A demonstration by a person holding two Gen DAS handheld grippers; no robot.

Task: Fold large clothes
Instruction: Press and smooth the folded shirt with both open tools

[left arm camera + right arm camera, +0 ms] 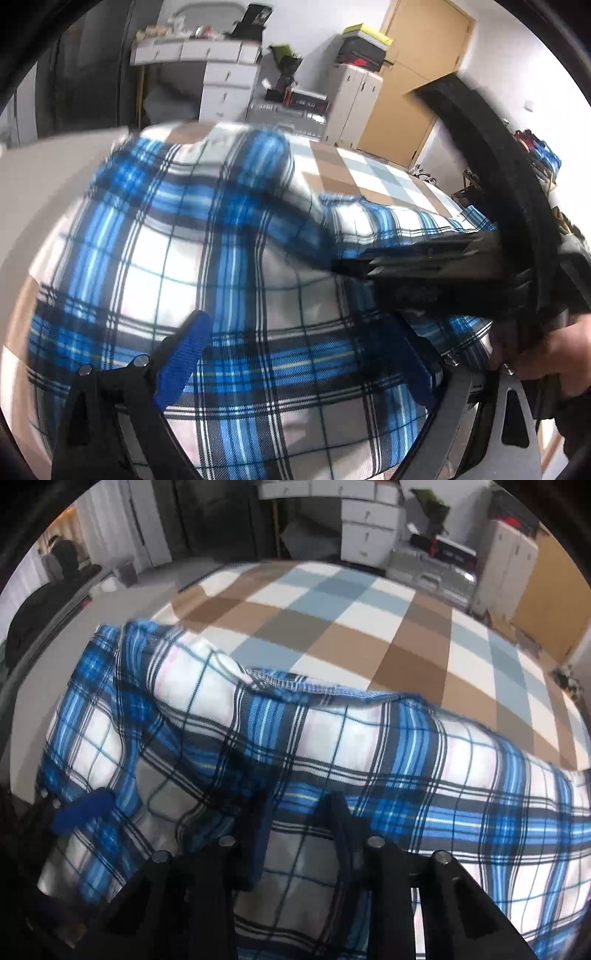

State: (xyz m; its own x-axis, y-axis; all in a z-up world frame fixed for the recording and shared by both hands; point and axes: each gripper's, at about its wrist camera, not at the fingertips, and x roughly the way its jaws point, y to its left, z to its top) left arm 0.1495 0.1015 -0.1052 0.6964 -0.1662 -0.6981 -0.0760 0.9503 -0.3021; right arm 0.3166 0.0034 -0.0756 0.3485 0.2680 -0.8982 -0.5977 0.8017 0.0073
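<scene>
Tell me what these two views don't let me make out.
- Left wrist view: whether the right gripper pinches the plaid garment; motion blur.
- Right wrist view: right fingertips, buried in fabric folds.
- Both views: garment's type and near edge, cut off by the frame.

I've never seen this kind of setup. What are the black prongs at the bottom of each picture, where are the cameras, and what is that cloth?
There is no robot here. A person holds a two-finger gripper in each hand, and each has a fisheye camera looking along its fingers. One picture is from the left gripper, whose blue-padded fingers stand wide open above a blue-and-white plaid cloth. The hand at its right edge holds the other tool. The other picture is from the right gripper. Its fingers stand close together with cloth between them, but whether they pinch it is unclear. The cloth lies on a checked cover.
</scene>
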